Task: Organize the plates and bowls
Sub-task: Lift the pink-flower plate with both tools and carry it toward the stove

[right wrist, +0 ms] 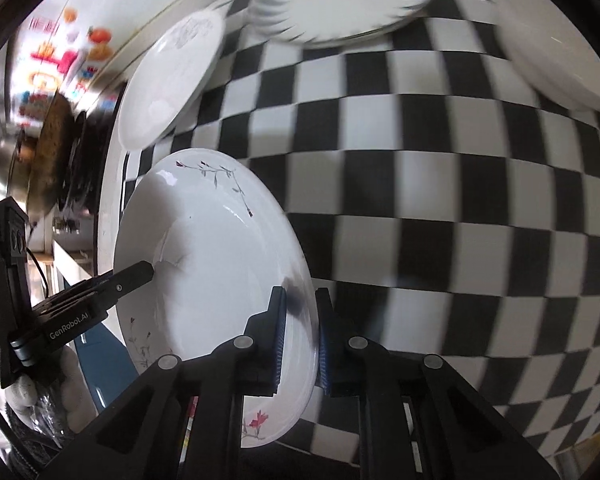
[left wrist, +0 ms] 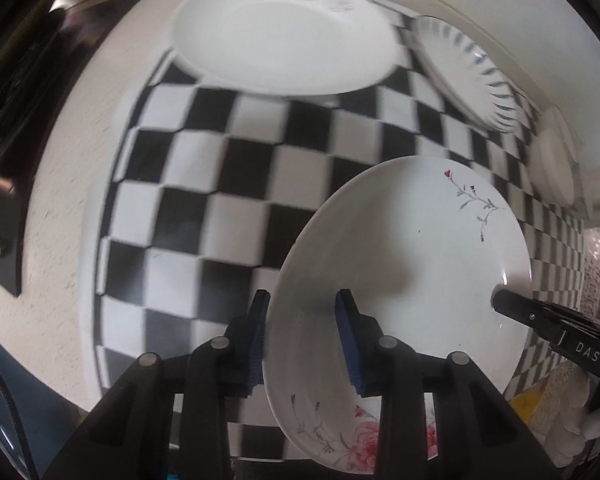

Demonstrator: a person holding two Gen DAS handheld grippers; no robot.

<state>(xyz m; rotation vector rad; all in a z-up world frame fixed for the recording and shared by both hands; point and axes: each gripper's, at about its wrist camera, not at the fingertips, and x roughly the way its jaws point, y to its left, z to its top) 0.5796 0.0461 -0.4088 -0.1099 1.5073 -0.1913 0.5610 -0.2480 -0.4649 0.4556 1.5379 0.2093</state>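
Note:
A white plate with pink flowers (left wrist: 412, 264) is held above the checkered cloth (left wrist: 220, 184). My left gripper (left wrist: 304, 300) is shut on its near rim, one blue pad (left wrist: 348, 340) inside and one outside. The right gripper shows as a black finger (left wrist: 540, 316) on the plate's far right edge. In the right wrist view my right gripper (right wrist: 300, 296) is shut on the same plate (right wrist: 212, 248), and the left gripper (right wrist: 132, 276) clamps its left rim. A plain white plate (left wrist: 276, 36) lies at the back.
A blue-striped plate (left wrist: 464, 68) and a small white dish (left wrist: 552, 168) lie along the right side of the cloth; they also show in the right wrist view, striped plate (right wrist: 340, 0), white dish (right wrist: 556, 48). A metal pot (right wrist: 16, 160) stands at the left.

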